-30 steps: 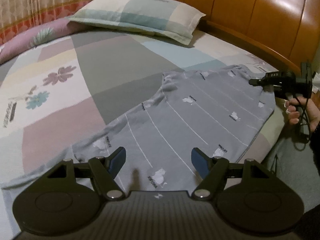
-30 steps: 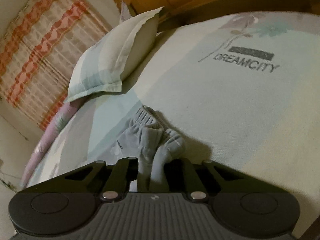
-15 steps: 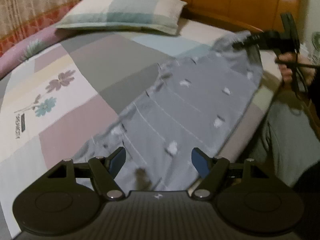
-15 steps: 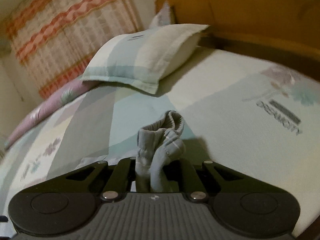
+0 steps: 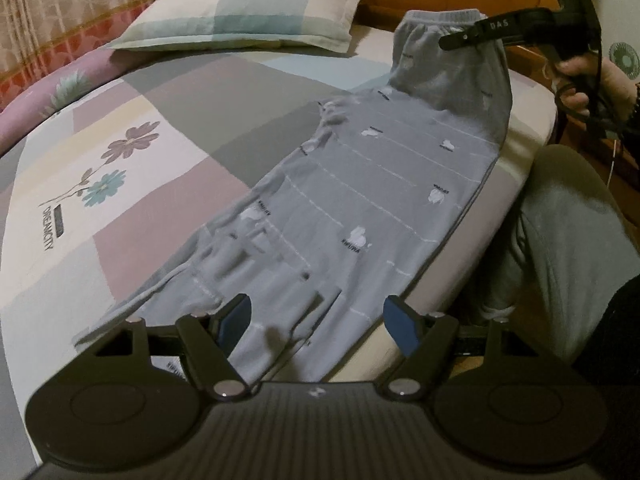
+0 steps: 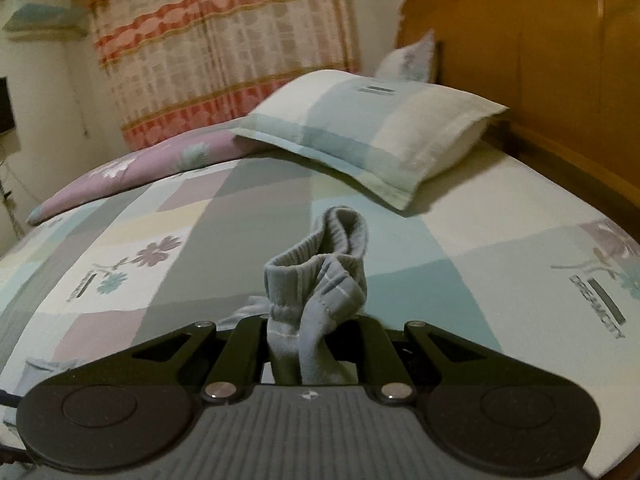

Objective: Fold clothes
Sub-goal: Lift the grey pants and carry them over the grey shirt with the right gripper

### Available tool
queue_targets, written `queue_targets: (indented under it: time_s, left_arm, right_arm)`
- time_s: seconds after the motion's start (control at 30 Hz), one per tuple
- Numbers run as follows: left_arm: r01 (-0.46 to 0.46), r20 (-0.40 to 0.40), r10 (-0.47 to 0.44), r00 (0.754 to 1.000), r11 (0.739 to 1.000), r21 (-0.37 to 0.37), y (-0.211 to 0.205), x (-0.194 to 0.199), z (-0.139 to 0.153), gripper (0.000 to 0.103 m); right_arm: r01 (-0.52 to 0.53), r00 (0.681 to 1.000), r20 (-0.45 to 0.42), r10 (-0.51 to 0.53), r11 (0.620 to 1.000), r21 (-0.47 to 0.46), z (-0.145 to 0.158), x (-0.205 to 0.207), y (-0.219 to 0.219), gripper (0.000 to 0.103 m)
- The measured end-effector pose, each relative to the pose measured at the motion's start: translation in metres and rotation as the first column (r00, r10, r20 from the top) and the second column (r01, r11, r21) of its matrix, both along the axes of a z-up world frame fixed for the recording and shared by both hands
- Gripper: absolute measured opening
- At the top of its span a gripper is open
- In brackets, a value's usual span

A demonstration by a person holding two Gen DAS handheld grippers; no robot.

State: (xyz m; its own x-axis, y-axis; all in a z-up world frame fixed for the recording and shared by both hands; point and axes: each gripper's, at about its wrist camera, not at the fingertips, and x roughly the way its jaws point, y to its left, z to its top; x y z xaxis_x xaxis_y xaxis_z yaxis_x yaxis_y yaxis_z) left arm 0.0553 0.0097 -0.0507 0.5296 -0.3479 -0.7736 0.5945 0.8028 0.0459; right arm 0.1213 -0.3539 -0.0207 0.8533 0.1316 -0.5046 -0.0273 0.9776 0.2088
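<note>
A: Start from the left side of the bed. What's there?

B: A patchwork bedsheet [image 5: 132,216] in grey, mauve, cream and pale blue blocks, printed with flowers and the word DREAMCITY. Along the bed's far left edge lies a rolled purple floral quilt [image 5: 48,92], with an orange-and-cream patterned curtain [image 6: 224,40] behind it.

A: And at the head of the bed?

B: A checked pillow [image 5: 240,20] in teal, cream and pale green, lying flat just in front of the wooden headboard [image 6: 540,60]. A second pillow [image 6: 412,58] leans against the headboard behind it.

A: Where is the garment?

B: The grey knitted trousers with thin white stripes and small white motifs [image 5: 360,200] stretch along the bed's right edge. The leg ends lie rumpled at the near edge; the ribbed waistband is lifted off the sheet at the far end.

A: What is the left gripper [image 5: 318,320] doing?

B: Its blue-padded fingers [image 5: 236,318] stand wide apart above the leg ends, gripping nothing.

A: And the right gripper [image 5: 448,42]?

B: Its jaws are pinched together on the waistband; in its own view the bunched ribbed fabric sticks up between them. The person's hand [image 5: 580,80] holds its handle beyond the bed's right edge, and a knee in grey trousers [image 5: 568,216] shows beside the mattress.
</note>
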Motion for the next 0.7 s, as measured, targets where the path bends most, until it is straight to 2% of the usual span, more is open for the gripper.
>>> queue_targets:
  time_s: [0.4, 0.7]
  left_arm:
    - [-0.045, 0.015, 0.045, 0.999, 0.999, -0.022, 0.038, -0.009, -0.001, 0.074]
    - [-0.091, 0.02, 0.091, 0.996, 0.996, -0.008, 0.062, -0.013, -0.002, 0.074]
  right_arm:
    - [-0.141, 0.99, -0.022, 0.14, 0.989, -0.053, 0.018, 0.002, 0.08, 0.011]
    - [-0.278, 0.96, -0.042, 0.276, 0.957, -0.076, 0.022, 0.006, 0.138, 0.011]
